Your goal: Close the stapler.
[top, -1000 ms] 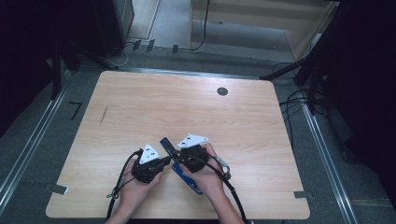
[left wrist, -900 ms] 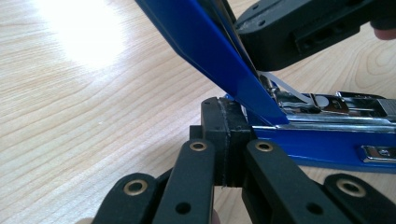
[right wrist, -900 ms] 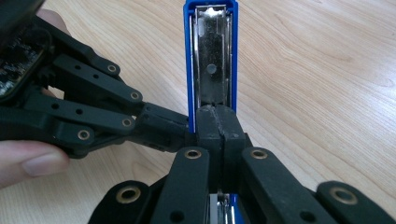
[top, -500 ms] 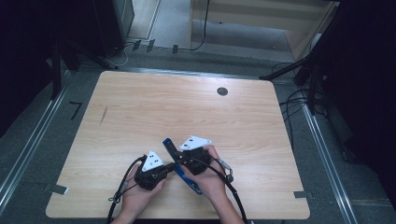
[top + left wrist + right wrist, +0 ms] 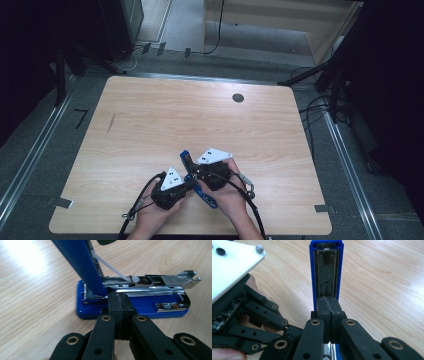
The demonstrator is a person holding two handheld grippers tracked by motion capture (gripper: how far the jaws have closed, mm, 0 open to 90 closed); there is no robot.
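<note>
- Blue stapler [image 5: 200, 187]: lies on the wooden worktop [image 5: 165, 125] near the person's edge, between the two hands. Its top arm [image 5: 80, 265] is swung up; the metal staple channel [image 5: 150, 281] is exposed.
- Left claw [image 5: 119, 303]: jaws pressed together, pads touching, tip against the stapler base [image 5: 150, 307] from the side.
- Right claw [image 5: 329, 306]: jaws together, tip at the raised arm's underside; whether anything is pinched cannot be told.
</note>
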